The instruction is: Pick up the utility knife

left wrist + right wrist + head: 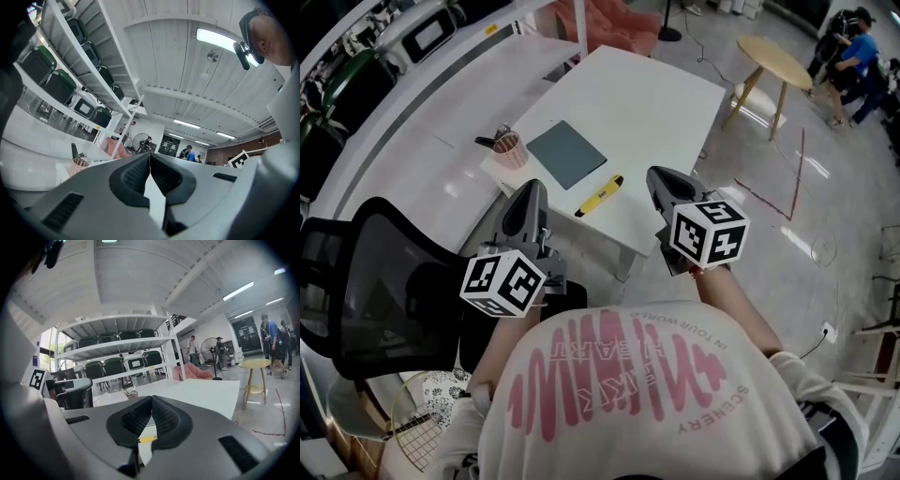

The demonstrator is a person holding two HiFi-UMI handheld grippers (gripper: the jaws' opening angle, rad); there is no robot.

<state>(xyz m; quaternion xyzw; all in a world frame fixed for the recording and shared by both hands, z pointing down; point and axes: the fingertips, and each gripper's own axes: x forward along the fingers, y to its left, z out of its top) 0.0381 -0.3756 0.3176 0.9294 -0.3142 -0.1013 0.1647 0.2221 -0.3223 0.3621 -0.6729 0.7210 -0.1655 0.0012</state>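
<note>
Black mesh backs the office chair at the far left of the head view, close beside the person's left arm. Just right of it the left gripper is held before the near edge of the white rectangular tabletop, and in the left gripper view the left gripper is clenched, its ribbed dark pads meeting along a thin line. Past its tip a pink woven cup holding dark-handled tools stands near the tabletop's left corner, with a flat grey-green square mat just beside it. The yellow and black utility knife lies flat on the tabletop near the front edge, slanted, just past the mat's near corner and apart from it. In the head view it sits between the two grippers, a little beyond their tips, touched by neither. The right gripper hangs at the tabletop's front right, also clenched pad to pad; in the right gripper view a sliver of the yellow knife shows low behind its closed pads. Further right a round pale wooden side table stands on the glossy floor, with people beyond it.
</note>
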